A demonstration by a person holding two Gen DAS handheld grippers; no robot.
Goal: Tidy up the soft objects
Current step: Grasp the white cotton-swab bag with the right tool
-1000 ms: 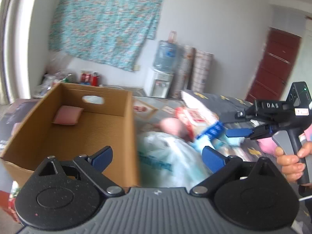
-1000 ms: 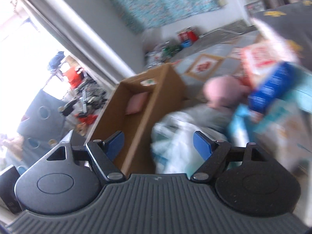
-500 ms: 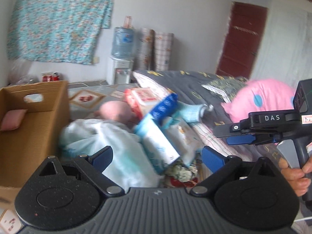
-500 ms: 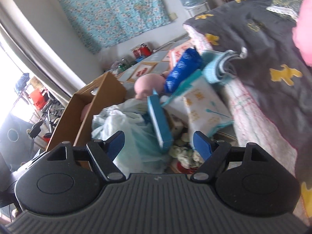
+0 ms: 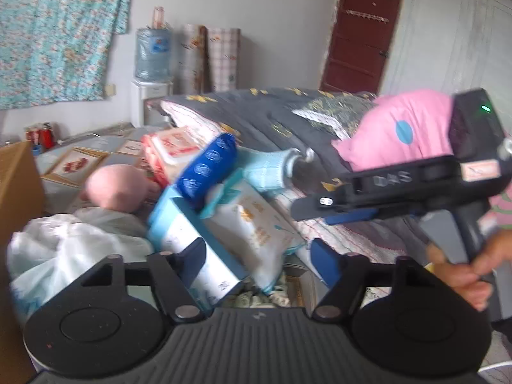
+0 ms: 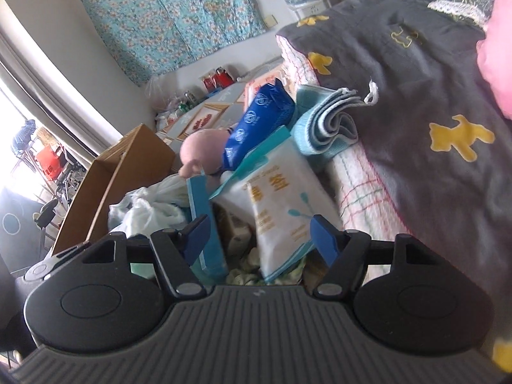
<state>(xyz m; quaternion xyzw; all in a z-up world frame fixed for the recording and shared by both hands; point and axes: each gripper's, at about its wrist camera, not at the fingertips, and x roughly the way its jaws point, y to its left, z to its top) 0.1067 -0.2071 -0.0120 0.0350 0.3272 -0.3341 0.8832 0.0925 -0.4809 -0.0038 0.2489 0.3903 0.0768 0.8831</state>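
A heap of soft things lies on the floor against the bed. It holds a white tissue pack (image 5: 256, 227) (image 6: 281, 204), a blue-and-white pack (image 5: 192, 240) (image 6: 204, 220), a dark blue pack (image 5: 208, 169) (image 6: 259, 118), a pink plush toy (image 5: 115, 188) (image 6: 201, 150) and a folded light blue towel (image 5: 265, 169) (image 6: 323, 124). My left gripper (image 5: 257, 257) hovers over the packs with its jaws closing and the pads touching nothing. My right gripper (image 6: 260, 236) (image 5: 320, 212) is also closing, framing the white tissue pack without pressing on it.
A cardboard box (image 5: 16, 185) (image 6: 128, 166) stands left of the heap, with a white plastic bag (image 5: 64, 243) (image 6: 144, 208) beside it. The bed's grey blanket (image 6: 416, 80) carries a pink pillow (image 5: 403, 131). A hand (image 5: 464, 275) holds the right gripper. A water dispenser (image 5: 153, 64) stands by the wall.
Both views swung away from the cardboard box toward the heap by the bed and dropped closer to it. The jaws of both grippers stand narrower than before.
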